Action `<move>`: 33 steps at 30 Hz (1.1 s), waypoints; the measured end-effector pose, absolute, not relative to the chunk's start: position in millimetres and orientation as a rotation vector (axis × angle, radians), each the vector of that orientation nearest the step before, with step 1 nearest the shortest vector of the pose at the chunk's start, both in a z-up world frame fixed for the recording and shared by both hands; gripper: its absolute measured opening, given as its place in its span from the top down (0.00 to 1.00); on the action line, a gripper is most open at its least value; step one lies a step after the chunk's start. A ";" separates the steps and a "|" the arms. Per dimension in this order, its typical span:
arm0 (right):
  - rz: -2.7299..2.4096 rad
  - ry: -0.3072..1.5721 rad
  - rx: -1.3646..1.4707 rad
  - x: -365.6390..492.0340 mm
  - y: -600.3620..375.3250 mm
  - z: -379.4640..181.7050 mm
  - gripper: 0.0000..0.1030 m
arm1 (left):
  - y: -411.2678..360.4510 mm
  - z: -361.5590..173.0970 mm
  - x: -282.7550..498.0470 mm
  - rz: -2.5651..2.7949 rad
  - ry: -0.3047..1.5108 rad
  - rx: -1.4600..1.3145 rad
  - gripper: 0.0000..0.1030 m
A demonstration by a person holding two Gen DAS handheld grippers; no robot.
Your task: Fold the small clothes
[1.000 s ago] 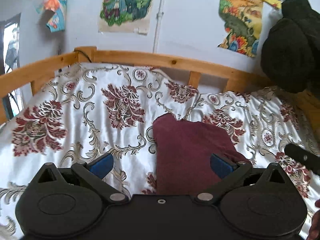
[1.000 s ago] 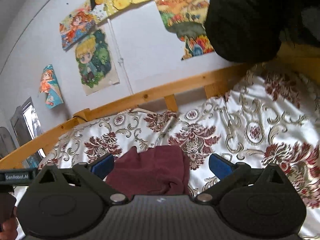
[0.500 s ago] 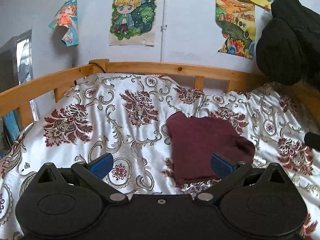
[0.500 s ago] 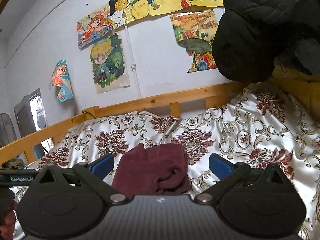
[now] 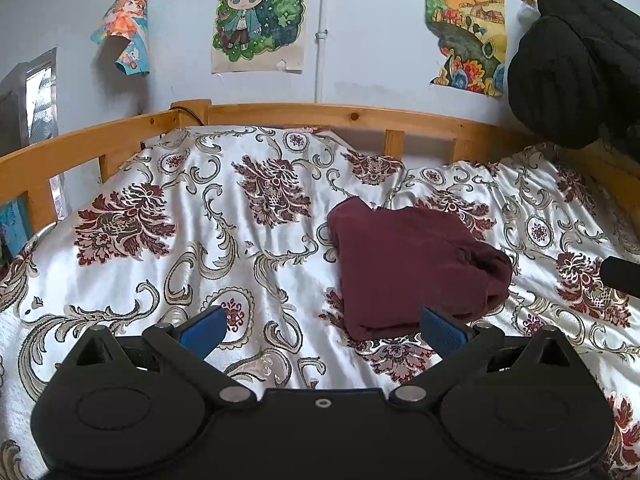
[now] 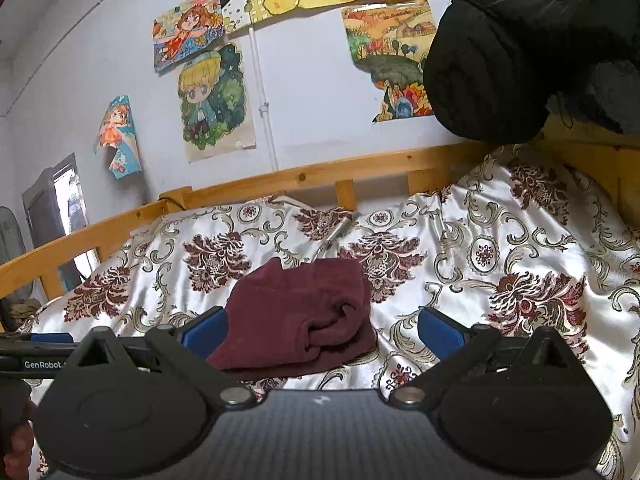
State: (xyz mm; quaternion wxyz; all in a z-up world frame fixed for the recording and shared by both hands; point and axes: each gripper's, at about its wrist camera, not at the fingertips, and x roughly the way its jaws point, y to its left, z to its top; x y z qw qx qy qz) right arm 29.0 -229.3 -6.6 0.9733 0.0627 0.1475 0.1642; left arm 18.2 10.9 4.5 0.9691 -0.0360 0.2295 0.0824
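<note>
Garment: folded maroon knit cloth [image 5: 408, 268], soft, bunched roll on its right edge, lying on the bed ahead of both tools.
Bedspread: glossy white satin cover [image 5: 200, 264], maroon floral print.
Left tool [image 5: 322, 326]: spread wide, empty.
Right tool [image 6: 320, 326]: spread wide, empty.
Behind: wooden bed rail [image 5: 340, 114].

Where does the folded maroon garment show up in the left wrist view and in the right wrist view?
Left wrist: folded maroon garment right of centre, on the bedspread.
Right wrist: garment slightly left of centre, low, just above the gripper body.
Shared landmark: blond cartoon poster on the wall.
</note>
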 end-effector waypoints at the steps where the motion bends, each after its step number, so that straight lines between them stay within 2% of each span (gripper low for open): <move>1: 0.331 0.299 0.127 29.2 -229.1 -6.3 0.00 | 10.6 4.4 18.1 0.167 0.466 -0.071 0.01; 33: 0.320 0.299 0.134 29.1 -233.8 -3.4 0.00 | 6.8 6.7 16.4 0.160 0.476 -0.064 0.01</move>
